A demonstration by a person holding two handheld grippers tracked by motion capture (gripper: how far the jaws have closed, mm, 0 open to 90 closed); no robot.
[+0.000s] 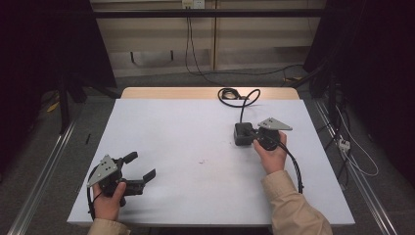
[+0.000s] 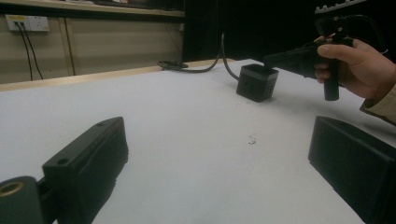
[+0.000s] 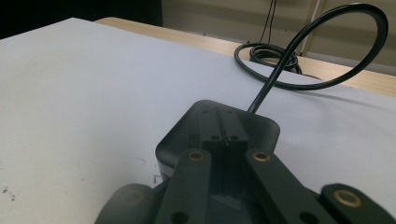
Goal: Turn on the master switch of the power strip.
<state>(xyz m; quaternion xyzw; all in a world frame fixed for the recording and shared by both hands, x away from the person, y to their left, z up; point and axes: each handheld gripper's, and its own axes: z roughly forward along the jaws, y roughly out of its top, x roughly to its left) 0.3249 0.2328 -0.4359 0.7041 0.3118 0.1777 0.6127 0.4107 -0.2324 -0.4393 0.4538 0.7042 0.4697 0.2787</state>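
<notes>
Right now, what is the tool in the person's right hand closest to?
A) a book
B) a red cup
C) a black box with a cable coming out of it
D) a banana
C: the right tool has its jaws shut together right over the black box, whose cable loops away toward the table's far edge.

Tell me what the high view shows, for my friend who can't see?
The right claw, shut, rests over a black box with a cable on a white table. The left claw hovers open near the front corner.
</notes>
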